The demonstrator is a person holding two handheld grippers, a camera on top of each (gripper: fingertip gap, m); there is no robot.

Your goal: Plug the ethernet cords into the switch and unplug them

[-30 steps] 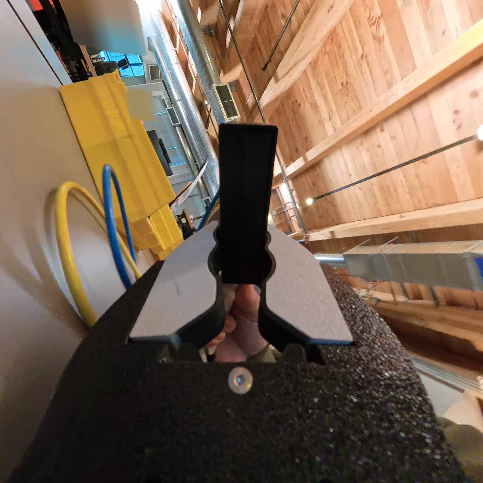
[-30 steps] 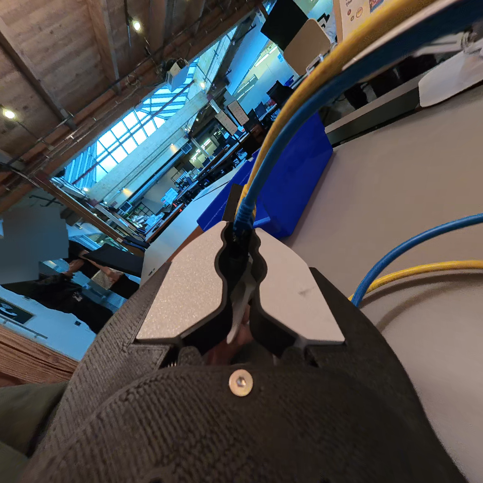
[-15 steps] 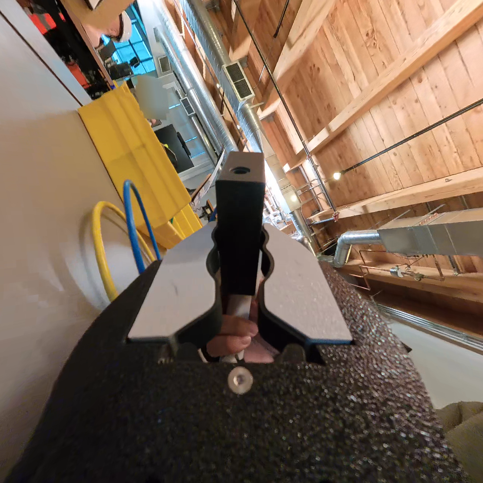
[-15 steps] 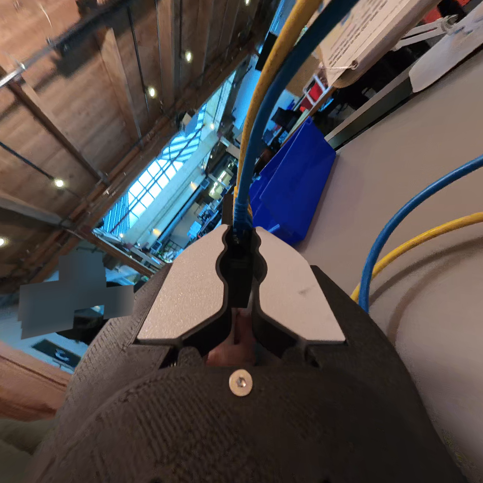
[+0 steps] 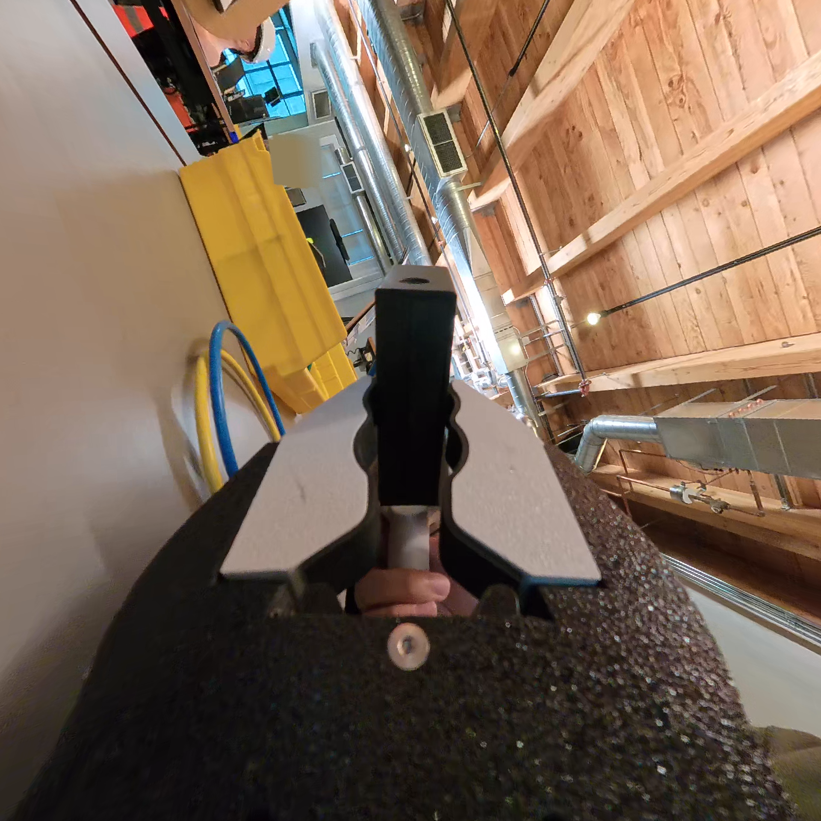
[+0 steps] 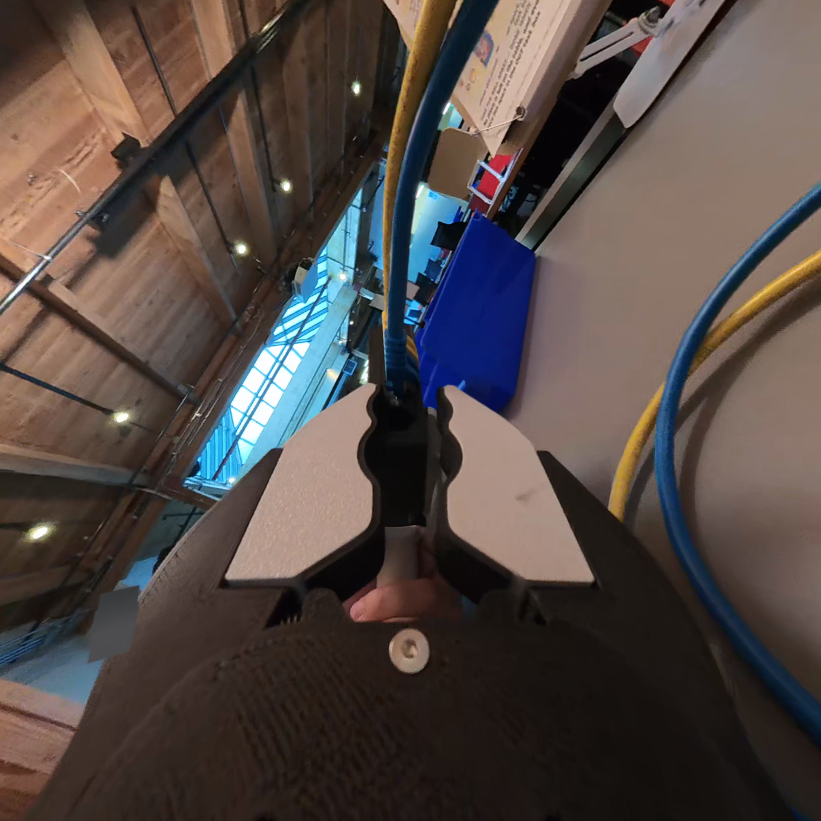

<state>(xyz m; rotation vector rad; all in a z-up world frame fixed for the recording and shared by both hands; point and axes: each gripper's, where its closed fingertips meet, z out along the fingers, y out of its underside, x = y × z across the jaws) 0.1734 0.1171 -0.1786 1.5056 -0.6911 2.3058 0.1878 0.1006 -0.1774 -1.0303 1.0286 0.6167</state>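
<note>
My left gripper (image 5: 411, 393) is shut on the black switch (image 5: 413, 346). The switch stands up between the fingers, with a small hole in its far end. My right gripper (image 6: 406, 393) is shut on the plug end of the blue ethernet cord (image 6: 402, 222), with a black piece between the jaws below the blue boot. A yellow ethernet cord (image 6: 393, 177) runs beside the blue one, and its plug is hidden. Both cords loop over the beige table (image 6: 688, 200). The blue loop (image 5: 217, 400) and the yellow loop (image 5: 202, 422) also show in the left wrist view.
A yellow bin (image 5: 262, 275) stands on the table beyond the loops in the left wrist view. A blue bin (image 6: 480, 320) stands at the table's far side in the right wrist view, and a printed card (image 6: 511, 57) hangs above it. Both cameras tilt towards the wooden ceiling.
Both views have swung. The cords in the right wrist view now run straight up from the jaws. The switch shows more of its far end. Both grips are unchanged.
</note>
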